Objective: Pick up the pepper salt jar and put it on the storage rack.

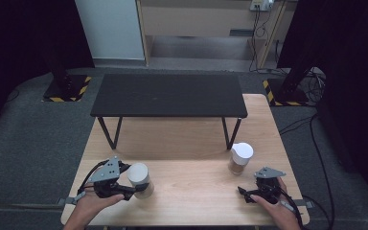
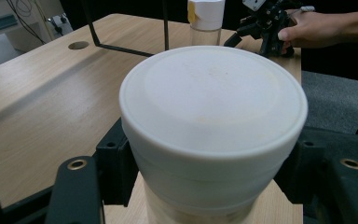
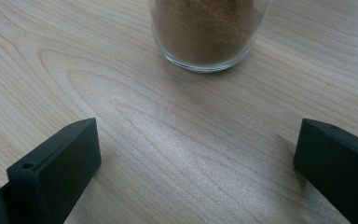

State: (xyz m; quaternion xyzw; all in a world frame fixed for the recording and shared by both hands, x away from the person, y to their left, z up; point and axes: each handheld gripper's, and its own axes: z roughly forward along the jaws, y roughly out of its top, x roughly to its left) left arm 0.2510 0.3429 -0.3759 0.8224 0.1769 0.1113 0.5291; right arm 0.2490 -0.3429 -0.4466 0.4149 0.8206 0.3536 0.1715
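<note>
Two jars are standing on the table point(image 1: 187, 191), and I am working on both of them. My left gripper point(image 1: 124, 189) is clamping its jaws around the near jar point(image 2: 213, 135), just under its white lid, at the left front of the table; in the left gripper view the lid is still seated flat, so I judge this jar grasped but not yet opened or carried anywhere. My right gripper point(image 1: 249, 194) is resting with its jaws spread wide and empty, pointing at the second jar point(image 3: 208, 35), the clear one holding brown powder, which is sitting just ahead of the jaws and apart from them. As I read it, the first grasp is done; closing on the second jar and whatever handling follows are still waiting.
</note>
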